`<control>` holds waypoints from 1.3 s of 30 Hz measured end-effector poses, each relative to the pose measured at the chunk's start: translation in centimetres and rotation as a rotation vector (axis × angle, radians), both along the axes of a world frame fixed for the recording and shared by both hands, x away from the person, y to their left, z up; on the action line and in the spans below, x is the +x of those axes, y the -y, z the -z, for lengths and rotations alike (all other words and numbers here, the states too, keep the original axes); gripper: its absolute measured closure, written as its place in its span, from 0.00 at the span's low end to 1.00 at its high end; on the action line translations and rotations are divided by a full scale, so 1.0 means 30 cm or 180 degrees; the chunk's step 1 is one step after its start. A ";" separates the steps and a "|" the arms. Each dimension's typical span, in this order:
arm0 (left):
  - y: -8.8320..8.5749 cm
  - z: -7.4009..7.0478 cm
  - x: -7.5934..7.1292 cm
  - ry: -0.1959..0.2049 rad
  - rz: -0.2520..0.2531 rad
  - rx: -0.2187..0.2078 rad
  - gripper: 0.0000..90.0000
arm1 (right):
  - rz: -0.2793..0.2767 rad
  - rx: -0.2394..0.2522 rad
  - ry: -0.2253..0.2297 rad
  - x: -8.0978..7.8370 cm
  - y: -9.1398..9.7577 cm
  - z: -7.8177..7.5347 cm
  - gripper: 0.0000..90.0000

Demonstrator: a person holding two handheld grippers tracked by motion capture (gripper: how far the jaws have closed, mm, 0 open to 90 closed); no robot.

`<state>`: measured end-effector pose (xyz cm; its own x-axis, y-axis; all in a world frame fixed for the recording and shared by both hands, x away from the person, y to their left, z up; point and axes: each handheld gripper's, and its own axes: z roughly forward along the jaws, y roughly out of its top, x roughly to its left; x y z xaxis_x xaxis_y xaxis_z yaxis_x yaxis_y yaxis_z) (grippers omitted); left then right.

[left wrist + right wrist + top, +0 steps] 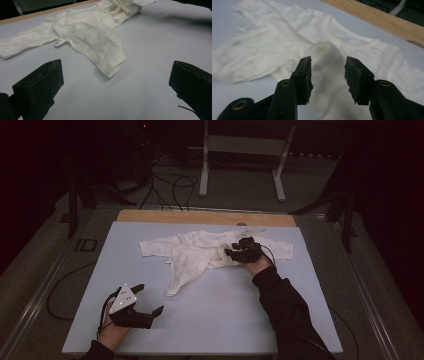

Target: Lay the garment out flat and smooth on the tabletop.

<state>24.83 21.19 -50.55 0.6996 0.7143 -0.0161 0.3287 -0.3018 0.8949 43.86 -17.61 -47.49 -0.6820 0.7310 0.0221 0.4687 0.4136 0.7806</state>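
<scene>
The soft, light shirt (200, 252) is best pinched at a hem; the right gripper (327, 75) hangs part-open over it, nothing held, and the left gripper (145, 302) is held wide open, near left.

Garment (200, 251) toward table's (225, 320) far edge, right gripper (243, 251) seemingly over it, left gripper (137, 306) near front-left corner.

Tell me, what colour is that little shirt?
Cream-white, plain; the shirt shows best in the right gripper view.

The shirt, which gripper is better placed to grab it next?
Right. The right gripper hangs over the shirt, open, cloth just beyond its fingers. The left gripper sits open at the table's near edge, apart from the cloth.
</scene>
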 end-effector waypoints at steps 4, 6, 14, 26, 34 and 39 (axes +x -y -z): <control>0.003 -0.001 -0.001 0.0013 -0.0001 0.0012 0.00 | -0.0150 -0.0074 0.0092 -0.059 -0.023 0.006 0.59; 0.006 -0.001 -0.002 0.0013 0.0010 0.0020 0.00 | -0.0214 -0.0161 0.0073 -0.073 -0.036 0.031 0.56; 0.008 -0.002 -0.003 0.0017 0.0018 0.0040 0.00 | -0.0280 -0.0496 -0.0007 -0.062 -0.085 0.133 0.45; 0.013 -0.006 -0.004 0.0000 0.0055 0.0084 0.00 | -0.0312 -0.0532 -0.0015 -0.061 -0.057 0.099 0.89; 0.049 -0.017 0.007 -0.0073 0.0228 0.0188 0.00 | -0.0324 -0.0397 0.0139 -0.112 -0.003 0.007 0.95; 0.072 -0.019 0.027 -0.0117 0.0291 0.0244 0.01 | -0.0324 -0.0331 0.0175 -0.152 0.031 -0.033 0.95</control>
